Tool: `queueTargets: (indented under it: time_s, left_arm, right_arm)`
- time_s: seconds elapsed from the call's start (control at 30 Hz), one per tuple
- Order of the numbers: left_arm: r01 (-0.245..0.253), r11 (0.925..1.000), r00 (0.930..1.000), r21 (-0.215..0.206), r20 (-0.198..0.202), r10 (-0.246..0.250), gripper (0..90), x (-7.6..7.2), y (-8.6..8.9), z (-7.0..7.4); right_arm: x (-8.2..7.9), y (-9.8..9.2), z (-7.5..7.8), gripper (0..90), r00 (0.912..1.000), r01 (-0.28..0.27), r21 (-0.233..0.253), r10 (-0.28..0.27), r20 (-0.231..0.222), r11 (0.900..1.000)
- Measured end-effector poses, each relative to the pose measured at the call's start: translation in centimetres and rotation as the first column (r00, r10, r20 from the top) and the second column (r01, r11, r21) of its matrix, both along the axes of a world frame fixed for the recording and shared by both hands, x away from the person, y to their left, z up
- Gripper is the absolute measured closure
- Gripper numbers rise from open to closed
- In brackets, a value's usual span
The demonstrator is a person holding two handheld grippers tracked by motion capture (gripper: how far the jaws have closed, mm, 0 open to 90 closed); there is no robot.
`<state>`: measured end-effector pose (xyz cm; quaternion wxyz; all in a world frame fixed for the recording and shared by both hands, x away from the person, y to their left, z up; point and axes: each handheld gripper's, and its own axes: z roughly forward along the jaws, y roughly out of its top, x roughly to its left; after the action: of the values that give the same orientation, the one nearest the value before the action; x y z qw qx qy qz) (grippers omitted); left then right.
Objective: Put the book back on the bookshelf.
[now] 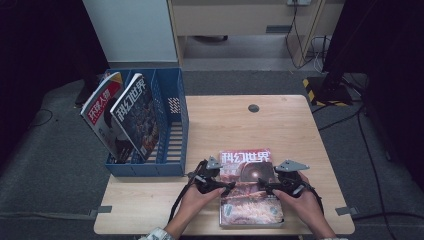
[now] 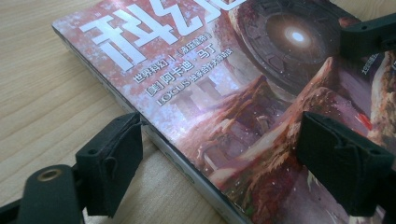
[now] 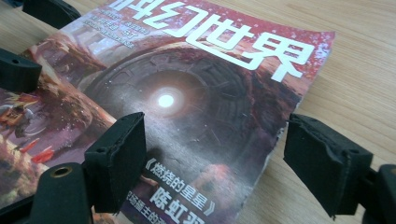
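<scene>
**Both grippers over the magazine**

At the near edge of the light wooden table [image 1: 295,125] lies a glossy red-toned science-fiction magazine [image 1: 249,192], flat, cover up. The left gripper [image 1: 226,188] straddles its left edge, jaws spread; the right gripper [image 1: 263,188] straddles its right edge, likewise spread, neither clamping

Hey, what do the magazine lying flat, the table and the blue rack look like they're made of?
Magazine: glossy printed paper; its cover shines and stacked page edges show at the side. Table: pale wood or wood-look laminate, matt, with visible grain lines. Blue rack: probably moulded plastic, with a uniform colour and slotted walls.
</scene>
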<state>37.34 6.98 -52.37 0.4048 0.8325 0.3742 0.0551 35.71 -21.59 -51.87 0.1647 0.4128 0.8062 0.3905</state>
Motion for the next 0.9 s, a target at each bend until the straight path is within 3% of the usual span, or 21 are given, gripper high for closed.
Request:
queueTargets:
  time_s: [0.23, 0.3, 0.4, 0.67, 0.9]
  left_arm:
    - [0.003, 0.9993, 0.9990, -0.037, -0.044, -0.005, 12.6, 0.5, 0.3, -0.4]
    - [0.007, 0.9990, 0.9979, -0.045, -0.065, -0.010, 11.6, 0.6, 0.4, -0.5]
    - [0.009, 0.9993, 0.9974, -0.036, -0.070, -0.012, 11.4, 0.7, 0.6, -0.4]
    - [0.013, 0.9996, 0.9954, -0.026, -0.094, -0.016, 11.5, 0.9, 0.7, -0.2]
    - [-0.002, 1.0000, 0.9990, -0.009, -0.044, 0.002, 19.0, 0.8, 1.0, 0.7]
  right_arm:
    - [0.1, 0.2, -0.1, 21.0, 1.0000, -0.001, 0.009, 0.001, -0.005, 1.000]
    - [0.1, 0.3, -0.2, 21.5, 0.9998, -0.016, 0.009, 0.016, 0.015, 1.000]
    - [0.1, 0.6, -0.1, 22.0, 0.9985, -0.041, -0.019, 0.041, 0.037, 0.999]
    - [0.1, 0.8, -0.1, 24.2, 0.9974, -0.059, -0.008, 0.059, 0.042, 0.998]
    - [0.3, 0.7, -0.2, 25.6, 0.9970, -0.074, 0.009, 0.074, 0.026, 0.997]
